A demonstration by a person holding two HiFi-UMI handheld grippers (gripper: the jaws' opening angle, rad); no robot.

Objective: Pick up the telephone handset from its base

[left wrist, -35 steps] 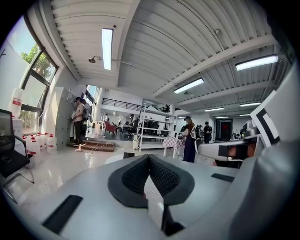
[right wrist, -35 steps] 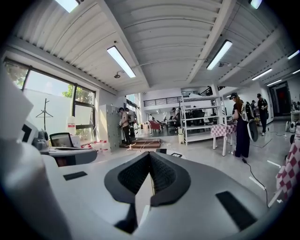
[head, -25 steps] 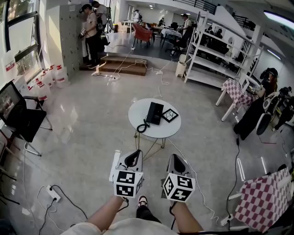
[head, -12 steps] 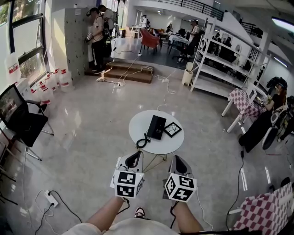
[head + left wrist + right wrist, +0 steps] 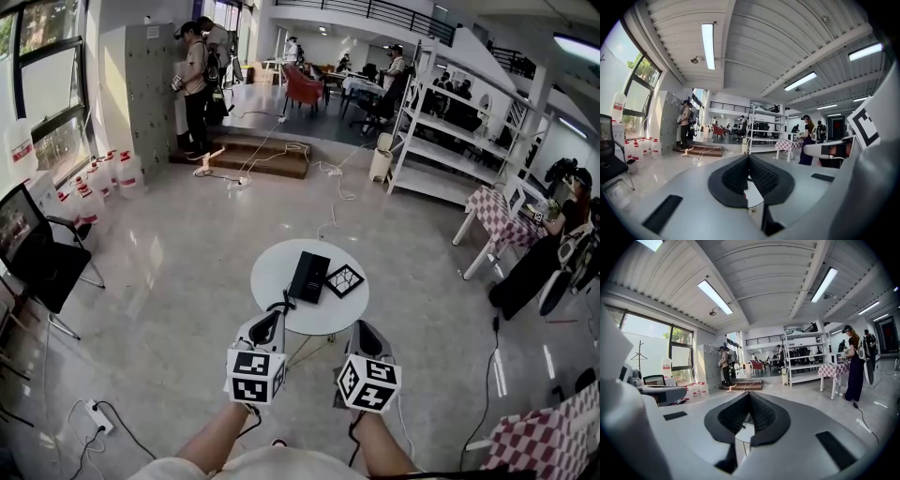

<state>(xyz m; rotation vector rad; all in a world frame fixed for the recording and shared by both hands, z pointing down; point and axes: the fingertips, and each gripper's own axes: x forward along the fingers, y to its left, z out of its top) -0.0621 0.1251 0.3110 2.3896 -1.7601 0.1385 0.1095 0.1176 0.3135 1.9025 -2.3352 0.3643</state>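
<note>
A black telephone (image 5: 308, 276) with its handset on the base lies on a small round white table (image 5: 272, 272) in the head view, its coiled cord (image 5: 280, 304) hanging toward the near rim. My left gripper (image 5: 269, 323) and right gripper (image 5: 364, 335) are held side by side just short of the table's near edge, both shut and empty. A strip of white tabletop (image 5: 752, 192) shows under the closed pads in the left gripper view, and a slice of the table (image 5: 740, 433) likewise in the right gripper view.
A black-and-white marker card (image 5: 343, 280) lies right of the phone. Cables (image 5: 328, 202) run over the glossy floor. A black chair (image 5: 42, 262) stands left, white shelving (image 5: 450, 131) and checkered-cloth tables (image 5: 497, 220) right. People (image 5: 195, 80) stand far back.
Both grippers and the head have come forward toward the round table, which now sits closer and lower in the head view. The jaws stayed shut.
</note>
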